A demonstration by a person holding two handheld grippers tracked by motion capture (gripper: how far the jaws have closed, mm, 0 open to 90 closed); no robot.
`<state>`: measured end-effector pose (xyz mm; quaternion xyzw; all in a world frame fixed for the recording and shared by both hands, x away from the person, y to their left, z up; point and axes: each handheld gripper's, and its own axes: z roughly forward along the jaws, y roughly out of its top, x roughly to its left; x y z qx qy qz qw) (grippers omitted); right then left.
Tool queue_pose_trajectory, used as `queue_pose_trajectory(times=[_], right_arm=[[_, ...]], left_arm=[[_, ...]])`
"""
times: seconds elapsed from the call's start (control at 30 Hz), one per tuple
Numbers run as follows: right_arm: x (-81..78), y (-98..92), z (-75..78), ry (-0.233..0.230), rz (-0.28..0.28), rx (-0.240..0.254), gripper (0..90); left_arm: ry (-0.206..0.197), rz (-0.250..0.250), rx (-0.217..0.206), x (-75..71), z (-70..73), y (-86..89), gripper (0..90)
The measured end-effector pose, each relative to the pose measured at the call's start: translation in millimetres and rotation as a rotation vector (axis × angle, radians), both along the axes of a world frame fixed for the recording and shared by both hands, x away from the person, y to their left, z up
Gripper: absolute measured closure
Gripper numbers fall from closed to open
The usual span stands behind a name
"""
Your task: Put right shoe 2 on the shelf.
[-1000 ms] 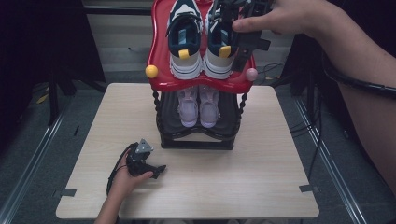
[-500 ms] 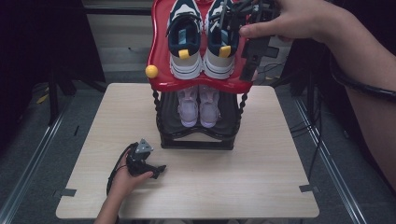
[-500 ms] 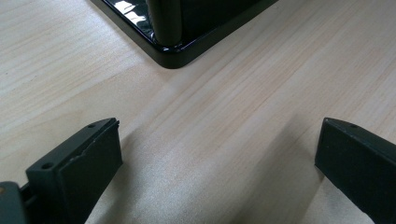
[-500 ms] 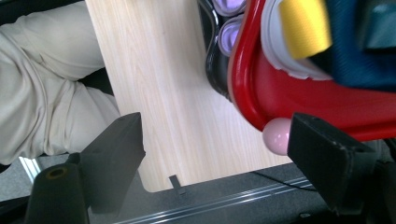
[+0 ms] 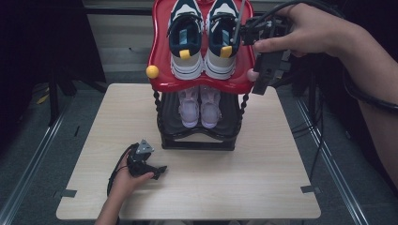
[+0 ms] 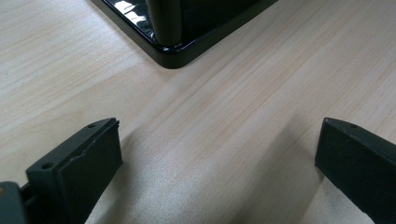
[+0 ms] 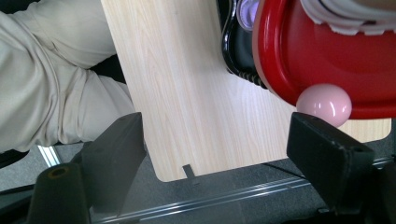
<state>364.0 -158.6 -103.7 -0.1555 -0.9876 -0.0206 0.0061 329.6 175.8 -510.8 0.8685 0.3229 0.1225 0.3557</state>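
A two-tier shoe rack stands at the table's far middle. Its red top tray (image 5: 162, 56) carries a pair of navy and white sneakers (image 5: 187, 42). The black lower tier (image 5: 230, 110) holds a pale lilac pair (image 5: 190, 105). My right gripper (image 5: 261, 86) hangs open, jaws down, just off the tray's front right corner, in front of the pink ball knob (image 7: 323, 103). In the right gripper view that knob sits just inside one jaw of the right gripper (image 7: 215, 135), with nothing gripped. My left gripper (image 5: 157, 169) rests open on the table, near the rack's black base corner (image 6: 173, 51).
A yellow ball knob (image 5: 152, 71) marks the tray's front left corner. The wooden table (image 5: 234, 178) has metal rails along both sides. The person's trousers (image 7: 51, 84) show beyond the table edge in the right gripper view. Cables trail behind the right hand.
My right gripper has moved right and down, from above the right sneaker to beside the tray's front right corner. The left gripper has stayed put.
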Motion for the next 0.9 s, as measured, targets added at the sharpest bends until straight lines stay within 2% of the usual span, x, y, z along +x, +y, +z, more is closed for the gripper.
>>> queue_pose_trajectory(times=[0.5,0.9], right_arm=[[-8.6,-32.0,-25.8,0.016,-0.031,-0.051,19.2],[-17.4,-55.7,-54.3,0.024,-0.055,-0.051,18.9]], left_arm=[[0.0,0.0,0.001,0.0,0.0,0.0,0.0],[0.0,-0.001,0.001,0.1,0.1,0.1,0.0]])
